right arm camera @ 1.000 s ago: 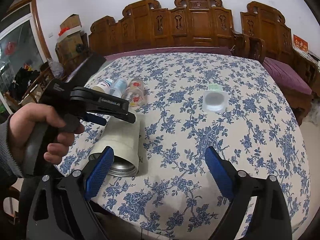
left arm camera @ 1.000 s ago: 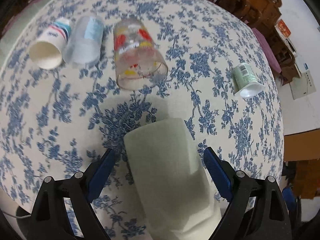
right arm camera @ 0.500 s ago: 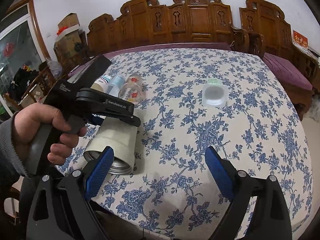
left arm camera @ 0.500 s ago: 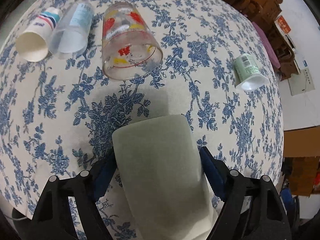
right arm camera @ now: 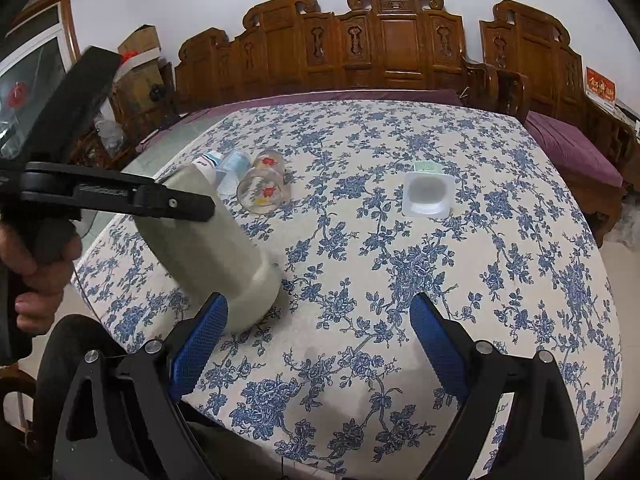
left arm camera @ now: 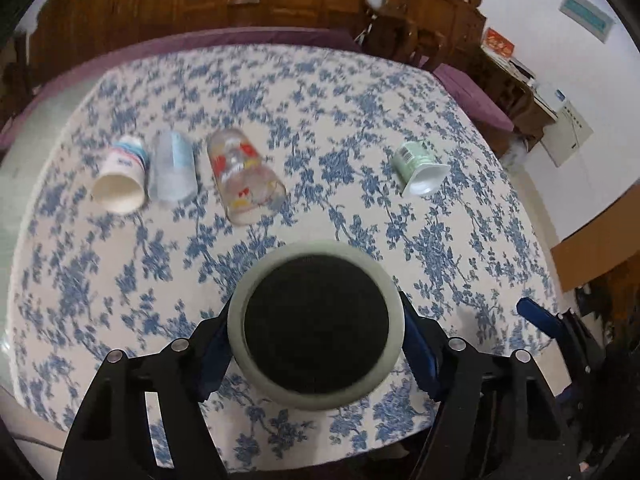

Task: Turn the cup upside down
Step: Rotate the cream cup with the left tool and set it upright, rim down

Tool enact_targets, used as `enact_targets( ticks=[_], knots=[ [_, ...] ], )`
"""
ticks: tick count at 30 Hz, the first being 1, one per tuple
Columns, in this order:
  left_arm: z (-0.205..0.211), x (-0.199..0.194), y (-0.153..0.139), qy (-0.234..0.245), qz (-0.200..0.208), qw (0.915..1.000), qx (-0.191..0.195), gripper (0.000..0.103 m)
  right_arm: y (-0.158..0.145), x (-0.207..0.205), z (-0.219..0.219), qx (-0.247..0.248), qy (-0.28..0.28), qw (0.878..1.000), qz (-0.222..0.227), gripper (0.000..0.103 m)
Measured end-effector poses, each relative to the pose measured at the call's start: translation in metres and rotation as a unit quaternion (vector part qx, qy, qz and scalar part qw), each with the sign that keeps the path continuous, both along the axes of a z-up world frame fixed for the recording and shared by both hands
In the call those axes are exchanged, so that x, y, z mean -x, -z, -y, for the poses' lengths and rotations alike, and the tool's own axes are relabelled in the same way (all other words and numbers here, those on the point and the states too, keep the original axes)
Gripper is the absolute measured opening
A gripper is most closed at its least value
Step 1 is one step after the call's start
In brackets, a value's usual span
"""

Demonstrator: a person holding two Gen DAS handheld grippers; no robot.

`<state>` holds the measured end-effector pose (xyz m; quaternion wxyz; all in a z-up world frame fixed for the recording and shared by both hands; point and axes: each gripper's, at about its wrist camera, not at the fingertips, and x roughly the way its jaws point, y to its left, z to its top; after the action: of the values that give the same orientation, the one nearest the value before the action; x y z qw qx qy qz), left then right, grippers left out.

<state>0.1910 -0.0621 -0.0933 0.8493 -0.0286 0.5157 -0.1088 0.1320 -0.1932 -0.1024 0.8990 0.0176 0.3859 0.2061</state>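
the left gripper (left arm camera: 316, 336) has its jaws clamped on the pale cup (right arm camera: 216, 248), tilted near the tabletop's (right arm camera: 400, 280) left front edge; a smooth wall could slip mid-turn. the right gripper (right arm camera: 318, 344) waits, jaws apart.

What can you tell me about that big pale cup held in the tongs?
The pale cup is a tall, matte, grey-green tumbler with a thicker band at one end. From the left wrist its near end shows as a dark disc inside a pale ring. The left tongs clamp its sides. It is tilted, banded end down, touching or just above the flowered tablecloth. Nothing else touches it.
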Motion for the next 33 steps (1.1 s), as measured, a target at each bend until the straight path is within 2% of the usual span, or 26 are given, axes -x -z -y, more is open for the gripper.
enact_targets(
  ticks=[9, 17, 22, 25, 33],
  knots=[
    [0.014, -0.01, 0.004, 0.013, 0.033, 0.9977, -0.058, 0.07, 0.0, 0.001, -0.001, 0.004, 0.0, 1.0, 0.001, 0.094],
    [0.028, -0.013, 0.015, 0.029, 0.05, 0.9945, -0.088, 0.07, 0.001, 0.0, 0.002, 0.005, 0.003, 1.0, 0.003, 0.094],
    [0.027, -0.006, 0.014, 0.03, 0.061, 0.9938, -0.088, 0.07, 0.0, -0.001, 0.003, 0.005, 0.005, 1.0, 0.006, 0.094],
    [0.023, 0.0, 0.013, 0.026, 0.059, 0.9952, -0.073, 0.071, -0.002, 0.0, 0.003, 0.006, 0.006, 1.0, 0.009, 0.094],
    [0.003, 0.03, 0.001, 0.005, 0.08, 0.995, -0.06, 0.083, -0.008, 0.004, -0.003, 0.009, 0.005, 1.0, 0.021, 0.094]
  ],
)
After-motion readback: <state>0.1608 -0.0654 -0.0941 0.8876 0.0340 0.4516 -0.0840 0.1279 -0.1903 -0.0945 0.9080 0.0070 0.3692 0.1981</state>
